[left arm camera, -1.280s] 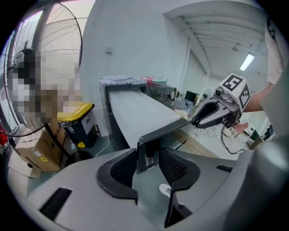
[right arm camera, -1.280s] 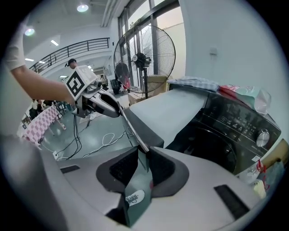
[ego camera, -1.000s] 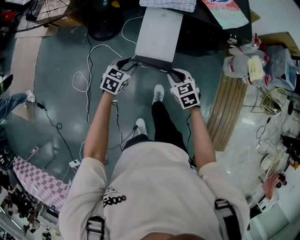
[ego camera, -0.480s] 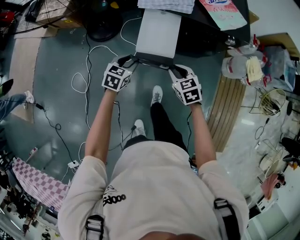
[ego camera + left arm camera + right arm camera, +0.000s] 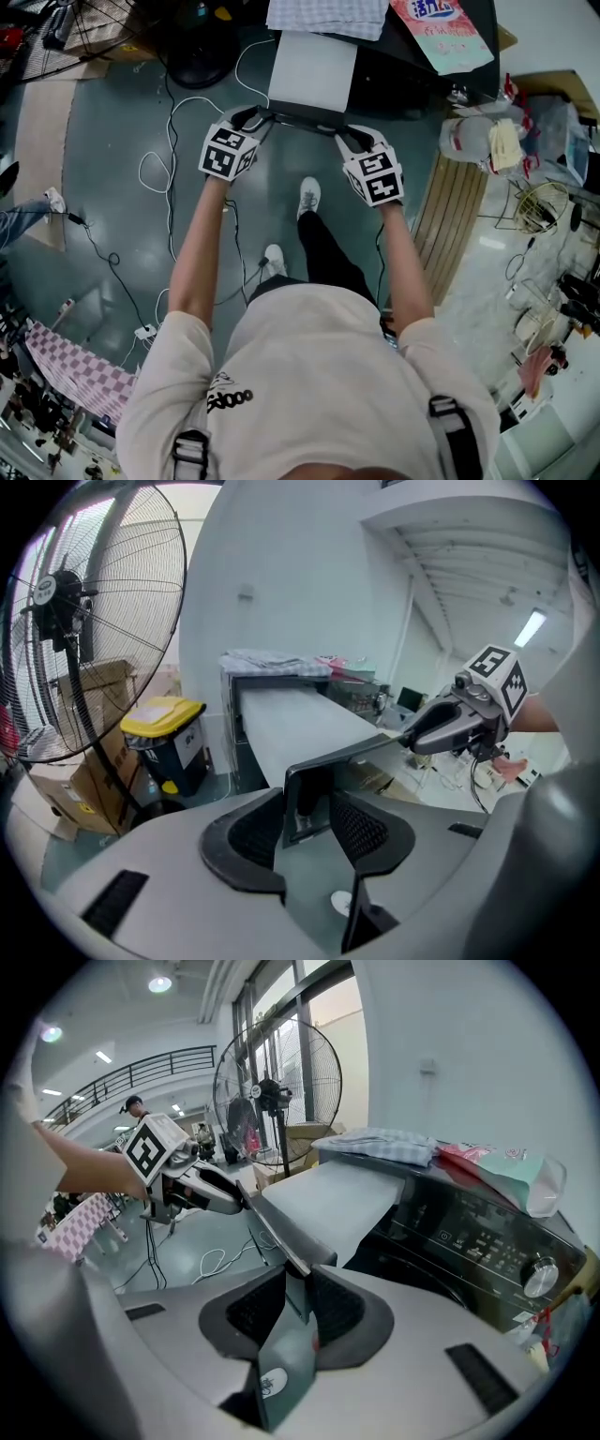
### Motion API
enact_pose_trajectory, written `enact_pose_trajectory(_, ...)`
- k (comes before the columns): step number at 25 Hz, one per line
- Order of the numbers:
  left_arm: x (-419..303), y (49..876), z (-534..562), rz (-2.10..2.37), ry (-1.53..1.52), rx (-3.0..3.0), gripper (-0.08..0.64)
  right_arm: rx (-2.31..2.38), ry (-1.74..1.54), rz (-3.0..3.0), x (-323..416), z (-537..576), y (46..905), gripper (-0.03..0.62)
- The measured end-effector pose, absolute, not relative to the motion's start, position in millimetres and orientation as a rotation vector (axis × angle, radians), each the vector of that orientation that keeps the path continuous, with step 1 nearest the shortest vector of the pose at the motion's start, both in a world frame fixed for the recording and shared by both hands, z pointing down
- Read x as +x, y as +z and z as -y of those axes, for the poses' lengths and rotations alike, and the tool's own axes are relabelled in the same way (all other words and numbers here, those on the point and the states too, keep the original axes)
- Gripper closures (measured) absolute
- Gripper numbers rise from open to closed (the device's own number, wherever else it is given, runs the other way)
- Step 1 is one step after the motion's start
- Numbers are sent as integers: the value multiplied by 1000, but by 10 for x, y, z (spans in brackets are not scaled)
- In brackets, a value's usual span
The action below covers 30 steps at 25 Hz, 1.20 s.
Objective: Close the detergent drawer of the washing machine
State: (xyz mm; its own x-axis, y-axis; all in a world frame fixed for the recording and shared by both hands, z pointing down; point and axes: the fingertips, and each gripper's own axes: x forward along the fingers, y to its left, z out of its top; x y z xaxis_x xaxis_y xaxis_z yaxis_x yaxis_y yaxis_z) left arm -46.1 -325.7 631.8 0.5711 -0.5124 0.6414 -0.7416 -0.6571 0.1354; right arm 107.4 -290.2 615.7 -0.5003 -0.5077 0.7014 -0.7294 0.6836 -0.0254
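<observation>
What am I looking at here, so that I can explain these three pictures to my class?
A person holds a hand tool with two jaws, called a gripper, in each hand. The head view comes from a camera on their head and looks down along their arms. The other two views come from a camera on each gripper, looking along its jaws. The left gripper and the right gripper are both clamped on the front edge of a long white drawer, which is pulled out of a black washer. On the washer lie a checked cloth and a bag.
</observation>
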Motion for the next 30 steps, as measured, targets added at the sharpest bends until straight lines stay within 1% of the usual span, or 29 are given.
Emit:
enact_pose_trajectory(12,-441,6328,3514,1029,787,2400,394,887,401,2226,1085,3144,6191,517)
enact_pose_trajectory(30,-338,6282,4055,1056,806,2368,396,928,377,2238,1193,3706,6126,512)
